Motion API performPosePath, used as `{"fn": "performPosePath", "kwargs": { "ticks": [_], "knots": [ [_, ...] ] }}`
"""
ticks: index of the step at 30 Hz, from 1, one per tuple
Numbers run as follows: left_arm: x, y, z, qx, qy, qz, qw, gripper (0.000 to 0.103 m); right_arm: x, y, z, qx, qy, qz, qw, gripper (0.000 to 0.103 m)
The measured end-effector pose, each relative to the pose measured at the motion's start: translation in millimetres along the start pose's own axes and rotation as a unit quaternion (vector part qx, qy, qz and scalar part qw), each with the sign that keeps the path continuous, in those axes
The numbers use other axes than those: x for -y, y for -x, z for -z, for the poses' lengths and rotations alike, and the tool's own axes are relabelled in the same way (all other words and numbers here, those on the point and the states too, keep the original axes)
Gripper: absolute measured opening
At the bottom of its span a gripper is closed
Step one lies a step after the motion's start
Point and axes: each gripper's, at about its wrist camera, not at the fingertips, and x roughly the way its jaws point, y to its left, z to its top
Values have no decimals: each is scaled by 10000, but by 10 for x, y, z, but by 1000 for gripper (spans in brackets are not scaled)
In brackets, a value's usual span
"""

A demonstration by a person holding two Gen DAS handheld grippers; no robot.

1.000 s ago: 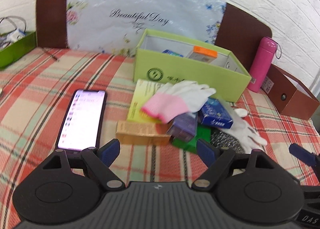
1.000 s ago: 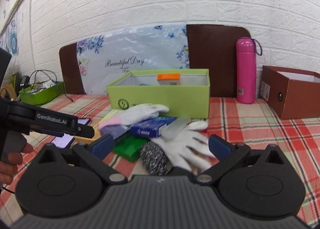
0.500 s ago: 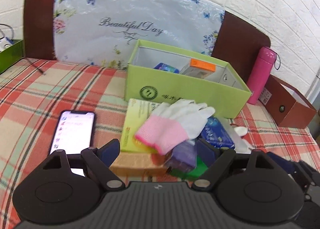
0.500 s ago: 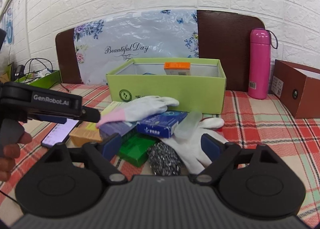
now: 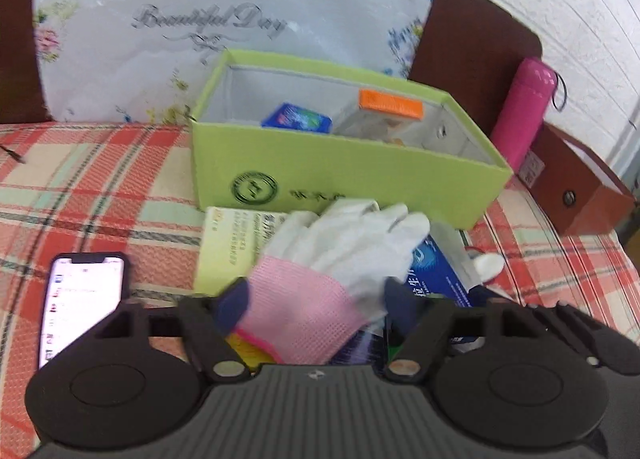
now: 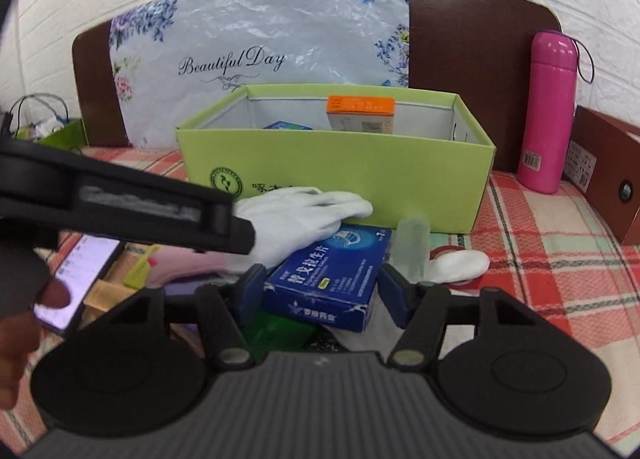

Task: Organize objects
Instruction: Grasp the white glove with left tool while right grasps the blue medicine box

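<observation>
Glove (image 5: 340,247) before box (image 5: 344,175), phone (image 5: 80,299) left, flask (image 5: 520,111) right

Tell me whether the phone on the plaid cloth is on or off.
On. The phone lies face up with its screen lit, showing a bright white page with small lines of content; the right wrist view also shows the glowing screen.

Hidden, cropped and blurred items

The lettering on the left gripper (image 6: 132,211) arm is smearing beyond reading in the right wrist view. A green box (image 6: 280,333) is lying mostly buried under the blue box (image 6: 332,279). The second white glove (image 6: 460,265) is showing only a fingertip at 3 o'clock of that box. The brown box (image 6: 608,179) is running off the frame at 3 o'clock. The pink-cuffed glove (image 5: 312,299) is blurring and covering a purple item (image 5: 360,351).
</observation>
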Motion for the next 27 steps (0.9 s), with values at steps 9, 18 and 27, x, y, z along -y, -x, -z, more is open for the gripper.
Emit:
{"fn": "performPosePath", "kwargs": {
  "ticks": [9, 18, 27],
  "knots": [
    [35, 345, 124, -8, 39, 575, 9983, 6, 122, 592, 166, 175, 185, -443, 9987, 59],
    [159, 1050, 962, -300, -66, 986, 9947, 6, 279, 1340, 713, -174, 360, -808, 9959, 59],
    [368, 946, 1226, 0, -547, -28, 9985, 71, 210, 1318, 927, -511, 433, -544, 9963, 80]
  ]
}}
